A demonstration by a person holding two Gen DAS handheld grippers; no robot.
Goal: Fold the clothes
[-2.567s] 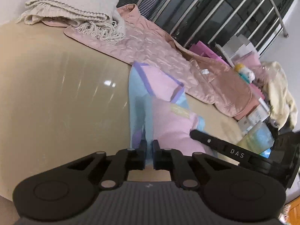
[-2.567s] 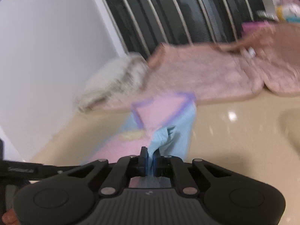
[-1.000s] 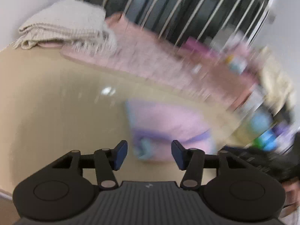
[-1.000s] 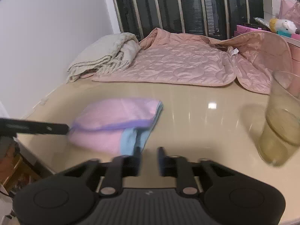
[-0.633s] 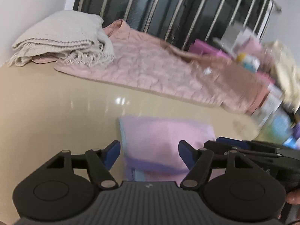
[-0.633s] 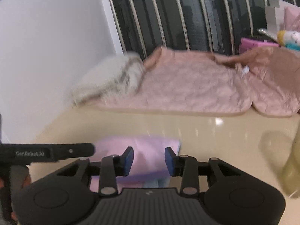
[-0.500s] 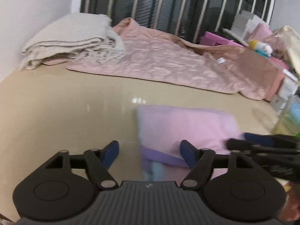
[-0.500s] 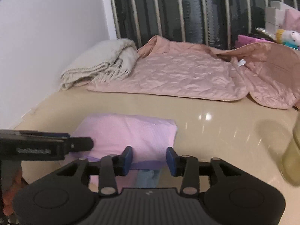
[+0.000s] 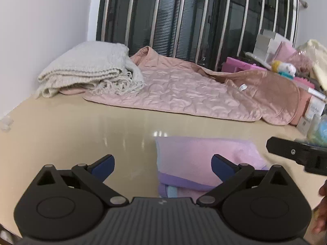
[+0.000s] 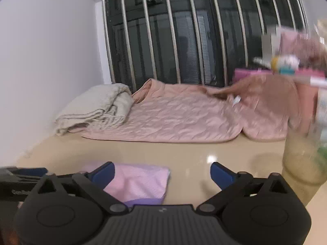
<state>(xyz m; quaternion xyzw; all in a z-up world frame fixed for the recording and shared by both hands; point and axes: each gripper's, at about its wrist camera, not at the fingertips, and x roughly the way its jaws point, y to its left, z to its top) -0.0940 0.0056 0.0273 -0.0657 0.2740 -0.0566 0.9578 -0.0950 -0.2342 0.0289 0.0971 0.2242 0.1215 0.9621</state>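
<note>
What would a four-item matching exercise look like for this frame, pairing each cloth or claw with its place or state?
Things:
1. small pink garment
2. cream knit blanket
3. quilted pink jacket
4. left claw

Places or states:
A. spread flat below the window bars
B. open, holding nothing
C. folded, on the near table
D. folded, in the far left corner

Pairs: 1-C, 2-D, 3-A, 4-B

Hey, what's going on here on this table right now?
A person is folding clothes with a pair of handheld tongs. The small pink garment lies folded on the beige table, its purple trim and a bit of blue showing at the near edge. The left tongs and the right tongs are both open and hold nothing. Behind, a quilted pink jacket lies spread out, with a folded cream blanket on its left end.
</note>
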